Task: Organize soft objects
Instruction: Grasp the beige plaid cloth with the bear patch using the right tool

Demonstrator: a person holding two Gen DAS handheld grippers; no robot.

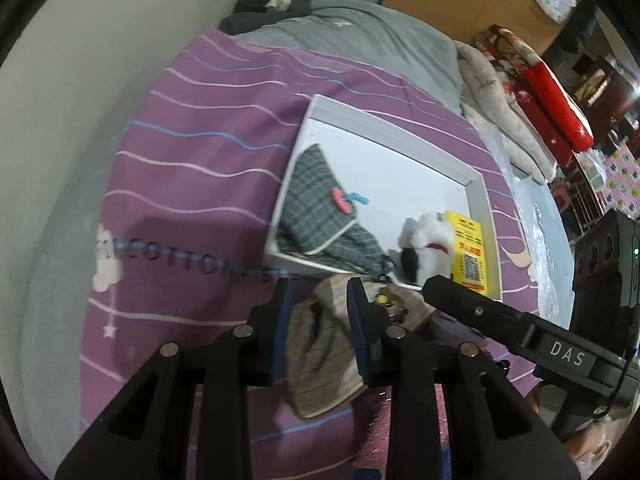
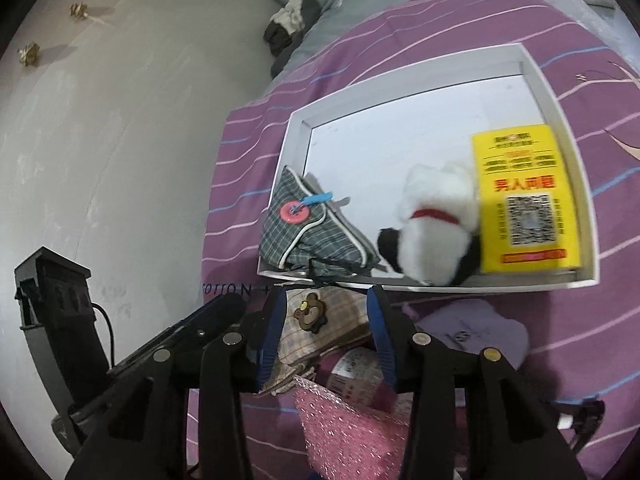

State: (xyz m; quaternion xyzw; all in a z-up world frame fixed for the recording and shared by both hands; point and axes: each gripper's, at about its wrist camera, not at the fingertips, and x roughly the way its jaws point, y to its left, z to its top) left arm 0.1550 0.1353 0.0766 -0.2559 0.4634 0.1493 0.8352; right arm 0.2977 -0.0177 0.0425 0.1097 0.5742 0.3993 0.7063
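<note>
A white box lies on the purple striped bedspread. In it are a grey plaid pouch with a red button, a white and black plush dog and a yellow card. In front of the box lies a beige checked pouch with a brown bear patch. My left gripper is open with its fingers either side of this pouch. My right gripper is open over the same pouch.
A lilac soft item, a pink sparkly bag and a small packet lie by the right gripper. A grey sheet, dark clothes and folded quilts lie beyond. A wall runs along the left.
</note>
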